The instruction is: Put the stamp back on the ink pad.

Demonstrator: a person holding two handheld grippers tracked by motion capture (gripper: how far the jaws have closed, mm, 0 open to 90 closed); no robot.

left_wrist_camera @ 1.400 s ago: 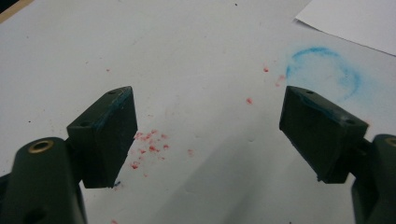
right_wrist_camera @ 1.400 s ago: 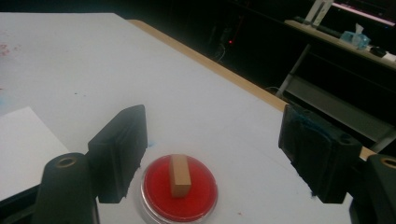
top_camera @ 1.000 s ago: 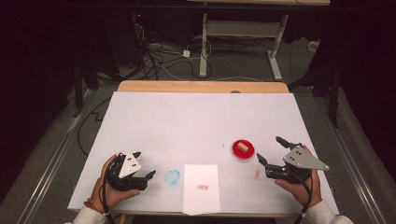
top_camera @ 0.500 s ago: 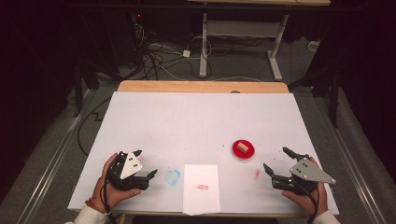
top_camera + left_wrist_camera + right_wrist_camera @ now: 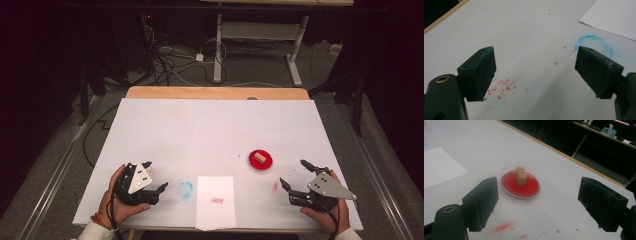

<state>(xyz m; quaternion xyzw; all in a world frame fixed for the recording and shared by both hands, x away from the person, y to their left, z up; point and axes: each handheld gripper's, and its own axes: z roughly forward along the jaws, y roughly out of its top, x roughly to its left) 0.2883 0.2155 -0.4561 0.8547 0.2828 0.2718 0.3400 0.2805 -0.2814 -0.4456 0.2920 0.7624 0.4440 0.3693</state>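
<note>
Two tools rest on the worktop [image 5: 215, 130], both with jaws apart and empty. The right tool [image 5: 295, 176] sits near the red ink dish [image 5: 260, 161], where a small wooden stamp block [image 5: 520, 176] stands upright. The left tool [image 5: 155, 176] lies well apart from the dish, beyond the white paper sheet [image 5: 215, 201].

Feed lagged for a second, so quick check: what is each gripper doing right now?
Left gripper: open, holding nothing, low over the table near the blue smudge.
Right gripper: open, empty, pointed at the red dish with the wooden block.
</note>
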